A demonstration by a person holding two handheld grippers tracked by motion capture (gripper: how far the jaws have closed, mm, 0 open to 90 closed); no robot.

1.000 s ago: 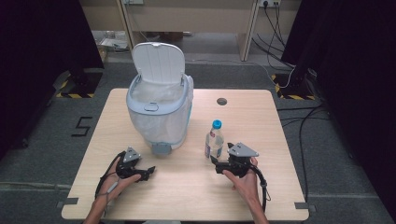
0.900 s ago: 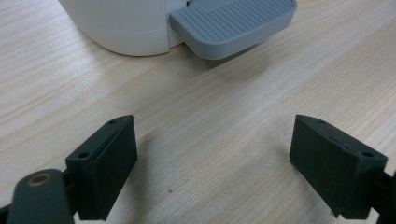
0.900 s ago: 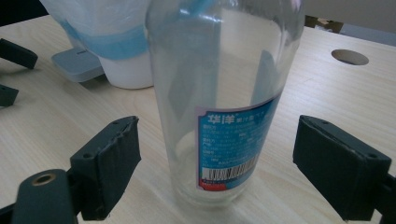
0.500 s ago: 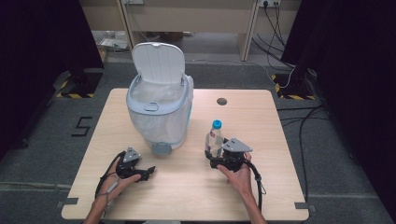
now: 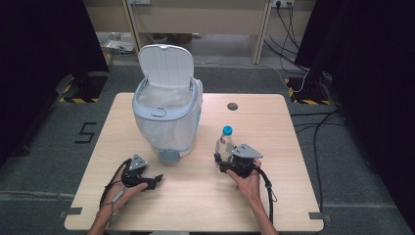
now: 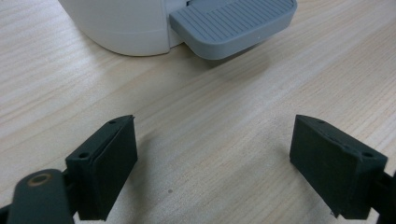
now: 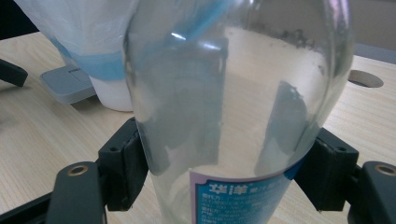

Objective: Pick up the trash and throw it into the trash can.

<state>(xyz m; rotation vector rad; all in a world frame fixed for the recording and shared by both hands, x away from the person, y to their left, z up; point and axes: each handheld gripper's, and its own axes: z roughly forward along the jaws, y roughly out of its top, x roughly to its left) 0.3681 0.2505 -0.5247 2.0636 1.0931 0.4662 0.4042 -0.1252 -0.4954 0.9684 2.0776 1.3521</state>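
A clear plastic bottle (image 5: 224, 143) with a blue cap stands upright on the table, right of the bin. My right gripper (image 5: 222, 159) reaches it from the right, low on its body. In the right gripper view the bottle (image 7: 233, 93) sits between the jaws of the right gripper (image 7: 224, 172). The jaws have just been closing and both pads now press on its sides above the blue label. My left gripper (image 5: 155, 180) rests on the table in front of the bin. In its own view the left gripper (image 6: 215, 172) is open, with bare wood between its jaws.
A white pedal bin (image 5: 166, 112) with a plastic liner stands at centre left of the wooden table (image 5: 274, 127), its lid (image 5: 166, 66) raised. Its grey pedal (image 6: 233, 23) lies just ahead of the left gripper. A round cable hole (image 5: 232, 106) is behind the bottle.
My right gripper has slid a little to the left onto the bottle and its jaws have narrowed around it. The left gripper and the bin have not moved.
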